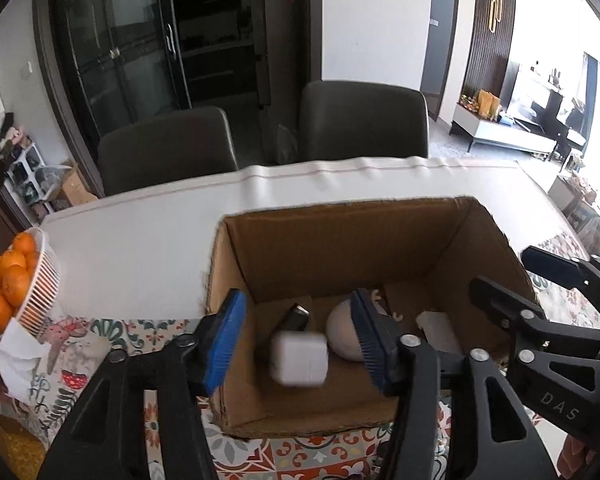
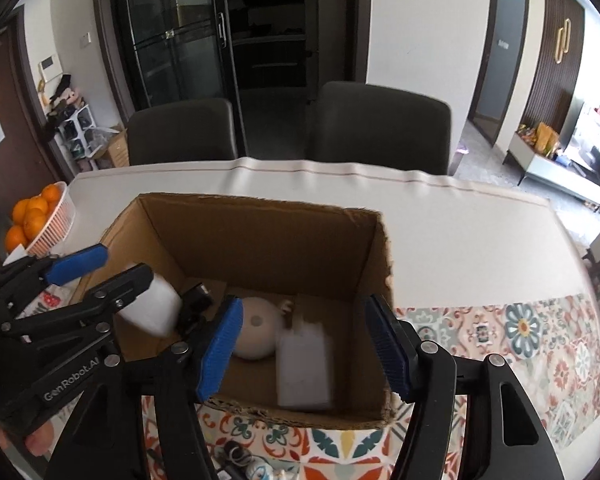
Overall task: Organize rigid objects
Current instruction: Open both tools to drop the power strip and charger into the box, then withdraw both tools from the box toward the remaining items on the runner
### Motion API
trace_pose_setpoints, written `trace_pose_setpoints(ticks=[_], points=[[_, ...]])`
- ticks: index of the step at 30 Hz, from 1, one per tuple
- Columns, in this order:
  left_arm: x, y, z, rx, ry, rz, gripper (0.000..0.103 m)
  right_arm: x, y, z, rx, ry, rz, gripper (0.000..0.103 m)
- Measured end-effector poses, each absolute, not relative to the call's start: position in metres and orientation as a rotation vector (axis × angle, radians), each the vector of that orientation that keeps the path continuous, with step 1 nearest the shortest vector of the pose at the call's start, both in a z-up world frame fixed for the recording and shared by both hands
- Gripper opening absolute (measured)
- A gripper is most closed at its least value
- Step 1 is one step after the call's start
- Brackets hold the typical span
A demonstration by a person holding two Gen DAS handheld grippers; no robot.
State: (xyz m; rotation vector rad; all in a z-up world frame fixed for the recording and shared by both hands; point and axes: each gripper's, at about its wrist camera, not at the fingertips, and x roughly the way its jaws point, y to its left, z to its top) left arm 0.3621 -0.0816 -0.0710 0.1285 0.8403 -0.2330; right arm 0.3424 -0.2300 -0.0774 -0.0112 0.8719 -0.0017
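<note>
While both of your grippers hung over the open cardboard box (image 1: 340, 240), four things showed inside it: a white cube-shaped adapter (image 1: 299, 358), a black object (image 1: 296, 316) behind it, a pale round ball (image 2: 256, 332), and a flat white bottle (image 2: 304, 364). The cube and the flat bottle were blurred, each between a pair of jaws but touched by neither pad, so whether they were resting or falling you could not tell.

Your left gripper (image 1: 300, 344) stood spread, with its left finger outside the box's left wall. Your right gripper (image 2: 306, 350) was spread too, its right finger by the box's right wall. The two grippers sat side by side, close enough that each showed in the other's view.

The box sat on the tabletop (image 1: 140, 240), partly on a patterned cloth (image 2: 520, 340). White room stayed open behind it up to the far edge, where two dark chairs (image 1: 364, 120) stood. One basket of oranges (image 1: 16, 288) sat well apart at the left edge. Small dark clutter (image 2: 236, 460) lay in front of the box.
</note>
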Motion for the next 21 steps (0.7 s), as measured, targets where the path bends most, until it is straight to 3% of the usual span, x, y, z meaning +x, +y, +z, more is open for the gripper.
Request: trace_pose_setpoints(ticks=[11, 21], points=[[0.316, -0.065, -0.03, 0.089, 0.71, -0.141, 0.091, 0.301, -0.235, -0.045, -0.02, 0.786, -0.067, 0.073], [0.266, -0.067, -0.005, 0.11, 0.627, -0.114, 0.101, 0.248, -0.238, -0.013, -0.03, 0.684, -0.07, 0.085]])
